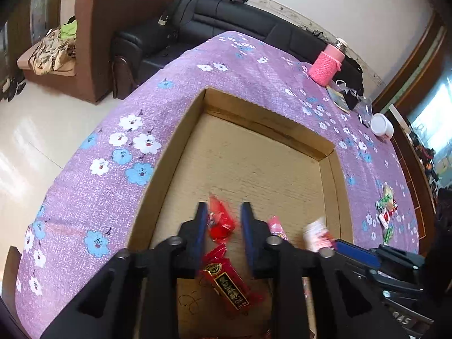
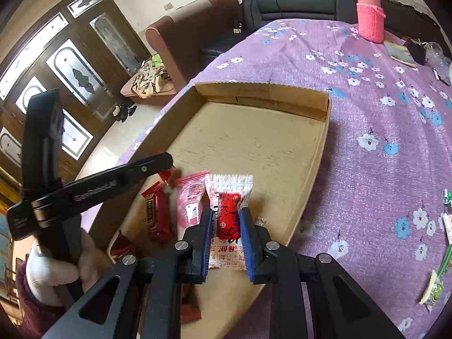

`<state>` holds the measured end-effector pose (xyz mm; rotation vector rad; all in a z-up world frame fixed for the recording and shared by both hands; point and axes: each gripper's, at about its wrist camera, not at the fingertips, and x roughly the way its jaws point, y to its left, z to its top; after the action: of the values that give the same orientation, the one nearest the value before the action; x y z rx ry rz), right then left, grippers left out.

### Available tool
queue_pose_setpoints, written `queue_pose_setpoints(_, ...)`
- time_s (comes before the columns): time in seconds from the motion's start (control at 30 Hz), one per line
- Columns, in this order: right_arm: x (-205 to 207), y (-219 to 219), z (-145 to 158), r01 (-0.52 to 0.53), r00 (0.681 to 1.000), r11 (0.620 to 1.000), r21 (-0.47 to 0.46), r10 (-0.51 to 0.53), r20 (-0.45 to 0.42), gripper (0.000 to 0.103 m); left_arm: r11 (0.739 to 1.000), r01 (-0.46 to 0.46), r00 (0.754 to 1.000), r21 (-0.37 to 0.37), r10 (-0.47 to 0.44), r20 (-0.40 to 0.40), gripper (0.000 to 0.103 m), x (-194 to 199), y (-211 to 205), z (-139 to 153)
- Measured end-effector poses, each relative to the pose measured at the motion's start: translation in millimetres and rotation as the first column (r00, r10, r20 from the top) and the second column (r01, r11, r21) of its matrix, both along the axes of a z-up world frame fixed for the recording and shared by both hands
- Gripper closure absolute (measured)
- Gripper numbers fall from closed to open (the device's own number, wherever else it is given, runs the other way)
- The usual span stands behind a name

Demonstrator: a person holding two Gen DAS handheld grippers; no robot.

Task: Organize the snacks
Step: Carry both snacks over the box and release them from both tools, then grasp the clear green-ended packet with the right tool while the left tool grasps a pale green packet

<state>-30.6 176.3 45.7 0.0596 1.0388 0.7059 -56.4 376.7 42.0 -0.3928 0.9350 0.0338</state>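
Cardboard tray (image 1: 175, 152) sits on a purple floral tablecloth (image 1: 84, 186), both grippers over its near end. Left gripper (image 1: 224, 220): jaws partly apart, small red candy (image 1: 221, 223) lying in the gap on the tray floor, pads not pressing it as far as I can tell, blurry there. No earlier frame, so only the current gap is given. Dark red snack bar with gold label (image 1: 226, 282) lies just below it, between the gripper's arms. Pink wrapper (image 1: 275, 224) just beside the right finger.

Right gripper (image 2: 226, 226): narrow, blue pads clamped on a white-and-red snack packet (image 2: 228, 212), held over the tray's near part. Pink packet (image 2: 189, 200) and the red bar (image 2: 155, 212) lie in the tray left of it. Gloved hand (image 2: 53, 271) holds the left gripper's handle, lower left.

More loose snacks (image 1: 387, 209) on the cloth, well right of the tray. Pink knitted bottle (image 2: 368, 19) and white tub (image 1: 381, 127) at the far side.
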Motion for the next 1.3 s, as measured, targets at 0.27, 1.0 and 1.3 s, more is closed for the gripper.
queue_pose_setpoints(0.27, -5.4, -10.7, 12.8, 0.014, 1.0, 0.999, 0.037, -0.015, 0.02, 0.074, 1.0, -0.021, 0.996, -0.018, 0.023, 0.088, 0.043, -25.5, -5.9, 31.3)
queue_pose_setpoints(1.0, -31.2, -310.0, 9.3, 0.523, 0.851, 0.852, 0.038, -0.524, 0.042, 0.05, 0.959, 0.258, 0.958, -0.119, -0.237, 0.161, 0.019, -86.5, -196.6, 38.3)
queue_pose_setpoints(1.3, 0.7, -289.3, -16.8, 0.483, 0.876, 0.873, 0.072, -0.482, -0.034, 0.05, 0.955, 0.296, 0.949, -0.011, -0.292, 0.121, 0.019, -84.0, -225.6, 30.0)
